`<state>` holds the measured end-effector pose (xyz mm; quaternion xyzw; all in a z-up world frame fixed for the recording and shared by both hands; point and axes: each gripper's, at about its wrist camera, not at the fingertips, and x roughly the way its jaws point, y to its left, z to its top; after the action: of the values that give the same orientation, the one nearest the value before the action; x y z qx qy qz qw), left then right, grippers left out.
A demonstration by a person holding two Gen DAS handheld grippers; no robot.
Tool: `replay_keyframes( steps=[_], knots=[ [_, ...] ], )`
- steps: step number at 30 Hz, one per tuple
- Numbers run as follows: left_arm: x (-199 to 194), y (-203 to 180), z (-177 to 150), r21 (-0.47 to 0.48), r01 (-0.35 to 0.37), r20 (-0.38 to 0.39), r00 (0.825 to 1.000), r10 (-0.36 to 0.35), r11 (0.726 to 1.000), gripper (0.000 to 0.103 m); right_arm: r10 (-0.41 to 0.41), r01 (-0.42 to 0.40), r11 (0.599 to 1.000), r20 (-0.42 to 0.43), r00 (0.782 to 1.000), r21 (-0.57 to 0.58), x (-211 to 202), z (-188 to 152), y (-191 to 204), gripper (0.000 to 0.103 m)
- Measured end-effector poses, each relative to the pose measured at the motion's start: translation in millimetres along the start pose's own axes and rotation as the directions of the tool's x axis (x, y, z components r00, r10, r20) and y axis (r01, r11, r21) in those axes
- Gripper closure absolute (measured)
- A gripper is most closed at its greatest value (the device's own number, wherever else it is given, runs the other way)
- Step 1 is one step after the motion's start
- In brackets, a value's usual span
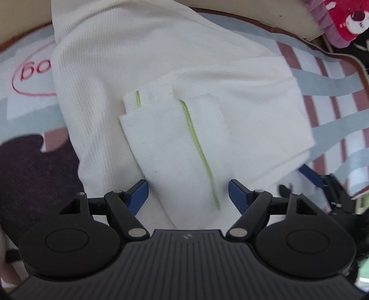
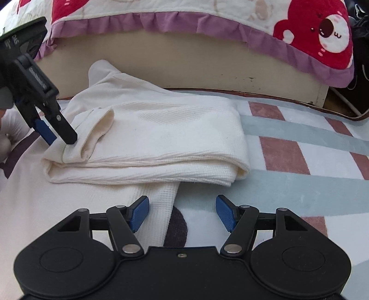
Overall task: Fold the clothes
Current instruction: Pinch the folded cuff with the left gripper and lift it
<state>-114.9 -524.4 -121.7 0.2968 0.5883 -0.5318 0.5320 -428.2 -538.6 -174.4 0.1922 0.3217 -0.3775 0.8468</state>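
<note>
On the striped mat (image 2: 299,143), against its far edge, lay one cream waffle-knit garment (image 2: 150,138), folded into a thick layered band, with a ribbed cuff (image 1: 175,143) bearing two thin green lines on top. One left gripper (image 1: 188,192) hovered over the cuff, jaws spread wide, holding nothing. One right gripper (image 2: 182,211) stood at the garment's near edge, jaws likewise wide apart and empty. One frilled quilt (image 2: 207,20) with red cartoon figures hung beyond the mat.
</note>
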Motion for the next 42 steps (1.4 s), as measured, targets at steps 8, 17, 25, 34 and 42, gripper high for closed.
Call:
replay_keyframes(
  steps=[8,17,25,34,42],
  knots=[
    [4.2,-23.4,2.0,0.111,-0.141,0.148,0.981,0.124,0.984,0.075,-0.036,0.036,0.999,0.029,0.999,0.006,5.3,-0.6,7.4,0.033],
    [-110.4,-39.7,-14.0,0.218,-0.219,0.452,0.886,0.101,0.951,0.084,-0.087,0.088,0.996,0.052,0.995,-0.011,12.6,7.7,4.9,0.031],
    [-134.8,2.9,-13.8,0.083,-0.299,0.462,0.857,0.229,0.951,0.085,-0.226,0.248,0.961,0.168,0.959,-0.124,29.6,22.7,13.6,0.041],
    [-93.5,36.9,-16.4,-0.002,-0.283,0.267,0.924,0.273,0.959,0.084,-0.126,0.128,0.992,0.131,0.983,-0.004,24.7,24.0,-21.3,0.053],
    [-75.2,44.5,-12.8,-0.062,-0.265,0.199,0.942,0.272,0.962,0.084,0.057,0.043,0.898,0.213,0.975,-0.438,-2.5,16.7,40.4,0.049]
  ],
)
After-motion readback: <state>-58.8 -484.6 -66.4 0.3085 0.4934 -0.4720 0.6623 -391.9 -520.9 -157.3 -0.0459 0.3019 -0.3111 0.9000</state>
